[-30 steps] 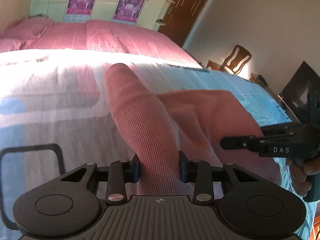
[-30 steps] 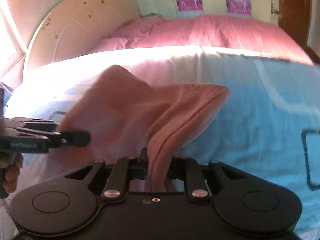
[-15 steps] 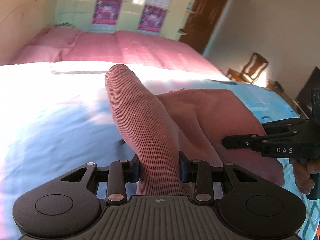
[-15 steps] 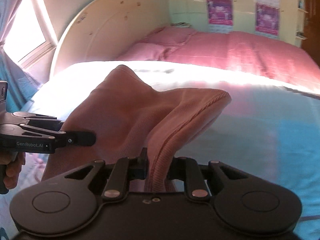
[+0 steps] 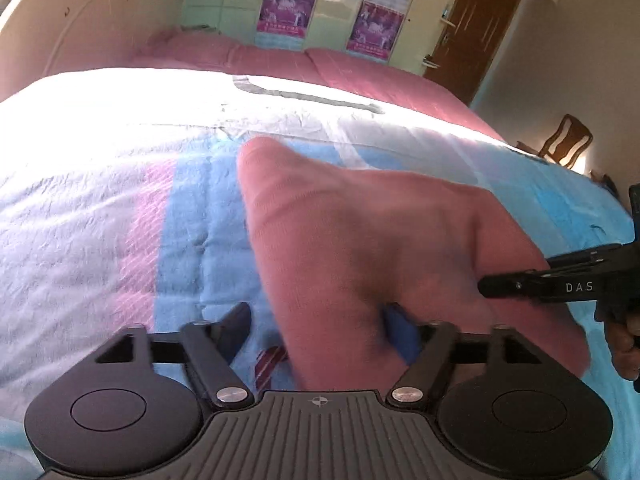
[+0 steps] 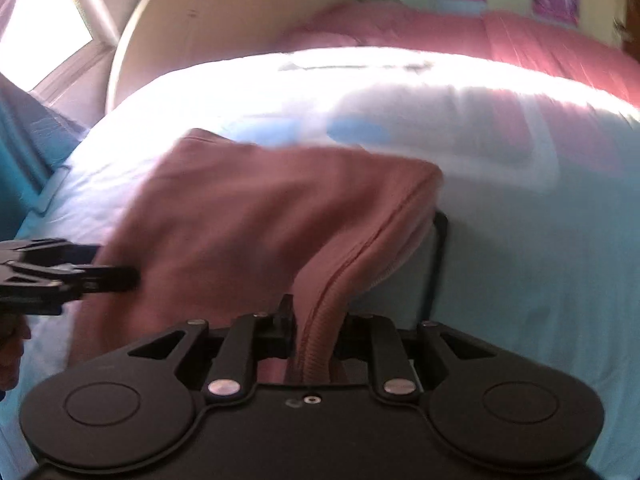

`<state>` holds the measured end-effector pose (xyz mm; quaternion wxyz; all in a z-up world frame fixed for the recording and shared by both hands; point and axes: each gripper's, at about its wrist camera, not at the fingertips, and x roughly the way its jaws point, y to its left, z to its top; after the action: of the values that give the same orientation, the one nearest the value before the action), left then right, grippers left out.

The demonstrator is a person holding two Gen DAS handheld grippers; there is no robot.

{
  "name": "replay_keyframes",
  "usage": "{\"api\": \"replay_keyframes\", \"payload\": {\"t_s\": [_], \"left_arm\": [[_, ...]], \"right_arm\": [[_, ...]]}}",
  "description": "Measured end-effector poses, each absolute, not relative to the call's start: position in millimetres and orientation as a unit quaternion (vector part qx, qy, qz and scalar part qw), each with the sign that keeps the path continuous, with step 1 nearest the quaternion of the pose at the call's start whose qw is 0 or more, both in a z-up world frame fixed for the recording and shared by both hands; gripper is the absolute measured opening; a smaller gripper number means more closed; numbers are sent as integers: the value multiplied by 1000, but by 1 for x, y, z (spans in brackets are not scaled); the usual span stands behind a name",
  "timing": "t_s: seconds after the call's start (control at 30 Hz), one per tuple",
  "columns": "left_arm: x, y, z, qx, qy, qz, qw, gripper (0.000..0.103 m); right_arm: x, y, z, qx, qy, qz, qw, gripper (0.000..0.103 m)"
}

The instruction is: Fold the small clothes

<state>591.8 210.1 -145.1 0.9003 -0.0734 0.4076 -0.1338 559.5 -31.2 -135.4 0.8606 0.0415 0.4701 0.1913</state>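
Observation:
A pink ribbed knit garment (image 5: 360, 232) lies draped over the blue, white and pink bedspread (image 5: 120, 200). My left gripper (image 5: 318, 316) is opening: its jaws stand wide, the left finger (image 5: 236, 320) is clear of the cloth, and a fold still lies between them. In the right wrist view the same garment (image 6: 248, 216) rises from the bedspread (image 6: 520, 240) into my right gripper (image 6: 316, 316), which is shut on a ribbed hem. Each gripper shows in the other's view, the right gripper (image 5: 516, 284) at the garment's right side and the left gripper (image 6: 116, 276) at its left.
A dark pink blanket (image 5: 320, 64) covers the far end of the bed, below a curved headboard (image 6: 240, 20). A wooden chair (image 5: 564, 144) and a brown door (image 5: 476, 28) stand at the far right. A bright window (image 6: 40, 28) is on the left.
The left jaws have spread and released the ribbed fold they were clamping. Both grippers have swept sideways across the bed with the garment, which now lies lower and flatter.

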Motion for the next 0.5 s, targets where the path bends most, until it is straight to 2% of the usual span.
{"api": "replay_keyframes", "payload": {"t_s": [0.23,0.3,0.37,0.4,0.43,0.47,0.5], "left_arm": [[592,204,-151,-73,400,-129,904,76],[585,204,-138,-61,375,-118,918,76],[579,205,-123,-55,344,-123,929,76],[580,204,-118,-59,334,-137,931,76],[582,201,-115,-59,328,-153,930,76],[588,192,-114,-48,325,-167,930,76],[594,184,-115,-34,327,-171,929,76]], "right_arm": [[553,-44,-150,79,462,177,865,23],[548,-41,-142,62,456,166,872,35],[538,-41,-123,29,429,128,894,53],[535,-40,-114,12,409,116,905,52],[533,-38,-106,-3,392,110,913,46],[535,-34,-100,-17,386,112,916,35],[539,-27,-98,-32,381,115,917,29]]}}
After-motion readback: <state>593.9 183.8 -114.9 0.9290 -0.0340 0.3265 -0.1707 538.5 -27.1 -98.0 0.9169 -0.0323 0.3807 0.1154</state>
